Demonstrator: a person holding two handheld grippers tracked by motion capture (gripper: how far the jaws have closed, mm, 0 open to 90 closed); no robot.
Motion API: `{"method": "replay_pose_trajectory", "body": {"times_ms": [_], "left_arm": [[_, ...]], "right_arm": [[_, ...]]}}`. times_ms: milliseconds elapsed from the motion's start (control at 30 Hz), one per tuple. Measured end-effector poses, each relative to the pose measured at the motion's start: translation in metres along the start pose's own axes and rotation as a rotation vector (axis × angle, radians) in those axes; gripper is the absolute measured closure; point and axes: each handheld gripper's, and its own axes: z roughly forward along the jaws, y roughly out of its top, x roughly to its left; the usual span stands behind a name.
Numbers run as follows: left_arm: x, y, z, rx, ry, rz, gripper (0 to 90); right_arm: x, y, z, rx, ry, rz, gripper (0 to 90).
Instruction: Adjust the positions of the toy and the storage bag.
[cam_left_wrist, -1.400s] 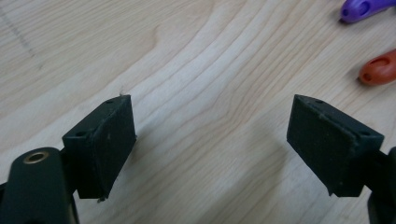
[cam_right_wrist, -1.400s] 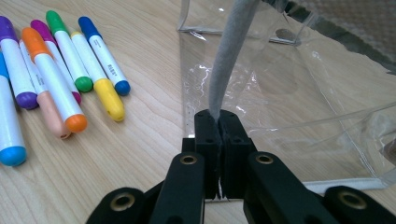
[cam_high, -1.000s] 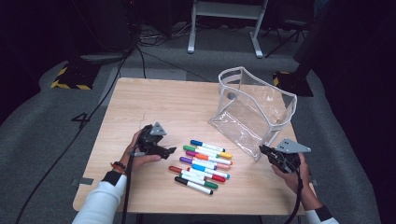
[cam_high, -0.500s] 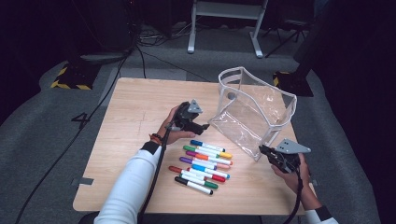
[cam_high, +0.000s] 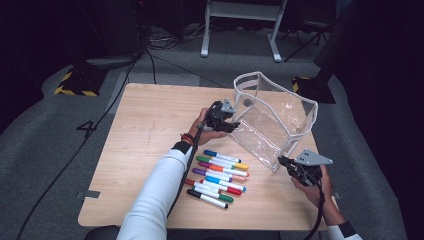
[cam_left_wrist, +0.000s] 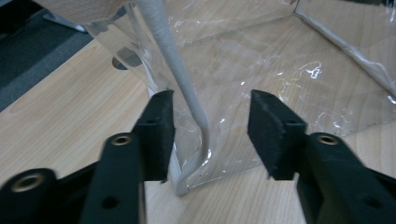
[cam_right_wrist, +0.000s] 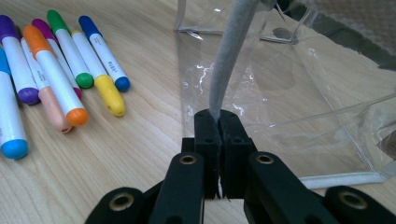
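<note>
On the pale wood tabletop (cam_high: 145, 130) a clear pouch (cam_high: 272, 120) stands open toward the right half, its white-trimmed rim up. Grey carpet surrounds the tabletop, with black cables (cam_high: 125, 75) trailing across it, a yellow-and-black striped block (cam_high: 75, 82) at the left and a white frame's legs (cam_high: 240, 30) beyond. Loose markers (cam_high: 217, 175) lie in rows near the front edge, just left of the pouch and between the two arms. At the pouch's left end the left gripper (cam_left_wrist: 210, 130) has its jaws wide apart, one on either side of the white corner seam (cam_left_wrist: 187, 102), not touching it. At the pouch's front right corner the right gripper (cam_right_wrist: 218, 126) is clamped tight on the grey-white trim strip (cam_right_wrist: 231, 60), which rises from between its jaws. Nothing lies between the grippers and the pouch.
</note>
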Motion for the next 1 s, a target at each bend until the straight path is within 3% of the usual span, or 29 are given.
{"method": "replay_pose_trajectory", "body": {"times_ms": [33, 167, 267, 333, 433, 467, 500, 633, 767, 1000], "left_arm": [[0.0, -0.001, 0.001, 0.008, 0.027, 0.011, 75.0], [0.006, -0.003, -0.004, 0.01, 0.0, 0.032, 86.2], [0.004, -0.003, -0.009, 0.028, 0.005, 0.071, 87.2], [0.005, -0.006, -0.013, 0.032, 0.008, 0.075, 87.3], [0.011, -0.011, -0.02, 0.038, 0.012, 0.056, 87.2], [0.011, -0.011, -0.02, 0.038, 0.012, 0.056, 87.2], [0.013, -0.014, -0.025, 0.051, 0.026, 0.056, 87.2], [0.016, -0.02, -0.034, 0.057, 0.04, 0.05, 87.2], [0.019, -0.031, -0.046, 0.057, 0.066, 0.011, 87.1], [0.017, -0.046, -0.064, 0.037, 0.073, -0.014, 87.2]], "right_arm": [[-0.001, -0.001, 0.0, -0.002, 0.001, 0.005, 88.1], [-0.002, -0.001, 0.0, -0.005, -0.002, 0.008, 88.0], [-0.002, -0.001, 0.002, -0.003, -0.006, 0.003, 88.0], [-0.004, 0.0, 0.005, -0.006, -0.024, 0.003, 88.0], [-0.008, 0.003, 0.014, -0.011, -0.082, -0.022, 88.2], [-0.008, 0.003, 0.014, -0.011, -0.082, -0.022, 88.2], [-0.014, 0.006, 0.023, -0.018, -0.067, 0.012, 88.2], [-0.017, 0.012, 0.035, -0.02, -0.058, 0.02, 88.1], [-0.024, 0.023, 0.054, -0.023, -0.028, 0.064, 88.1], [-0.027, 0.03, 0.062, -0.021, 0.005, 0.054, 88.3]]}}
